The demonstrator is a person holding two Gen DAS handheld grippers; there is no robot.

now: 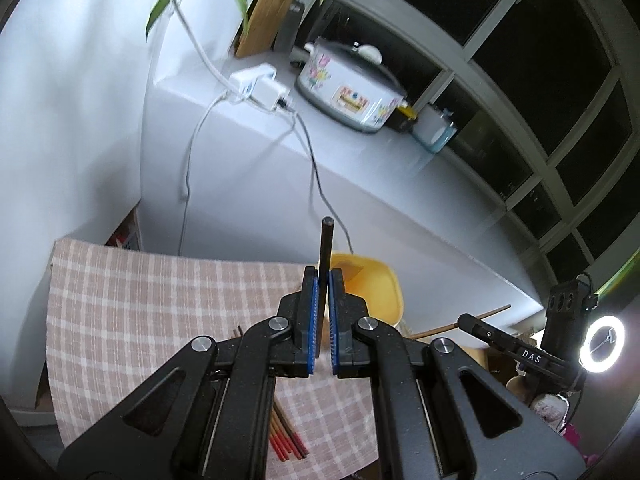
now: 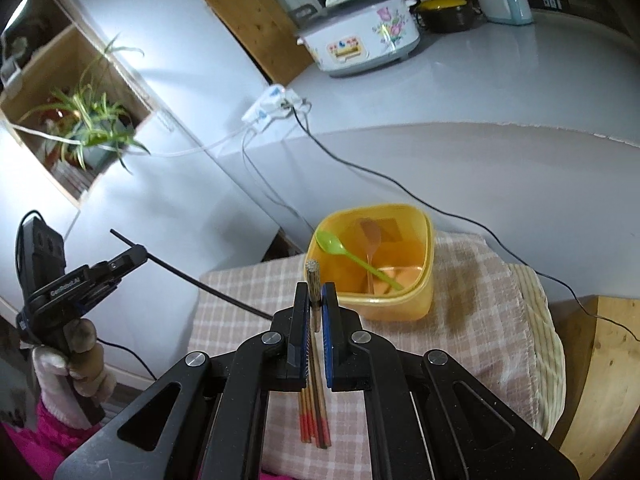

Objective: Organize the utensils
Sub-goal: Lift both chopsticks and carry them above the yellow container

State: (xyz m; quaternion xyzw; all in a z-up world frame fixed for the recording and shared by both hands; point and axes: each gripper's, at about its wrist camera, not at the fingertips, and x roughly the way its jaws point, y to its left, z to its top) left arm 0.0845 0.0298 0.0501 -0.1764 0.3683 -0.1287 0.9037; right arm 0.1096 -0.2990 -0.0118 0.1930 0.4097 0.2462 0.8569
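My left gripper (image 1: 323,278) is shut on a black chopstick (image 1: 326,236) that sticks up between its blue pads. In the right wrist view that left gripper (image 2: 134,255) is at the left, and the black chopstick (image 2: 208,284) slants across it above the cloth. My right gripper (image 2: 316,294) is shut on a brown wooden chopstick (image 2: 312,276). Just behind it stands a yellow container (image 2: 424,240) holding a green spoon (image 2: 352,255) and a brown spoon (image 2: 371,240). Several red-tipped chopsticks (image 2: 314,420) lie on the checked cloth (image 2: 460,320) under the jaws.
A floral rice cooker (image 2: 360,36), a white power strip (image 2: 272,104) and trailing cables (image 2: 400,184) sit on the white counter behind. A potted plant (image 2: 92,124) hangs at the left. A ring light (image 1: 604,342) glows at the right. A gloved hand (image 2: 76,352) holds the left gripper.
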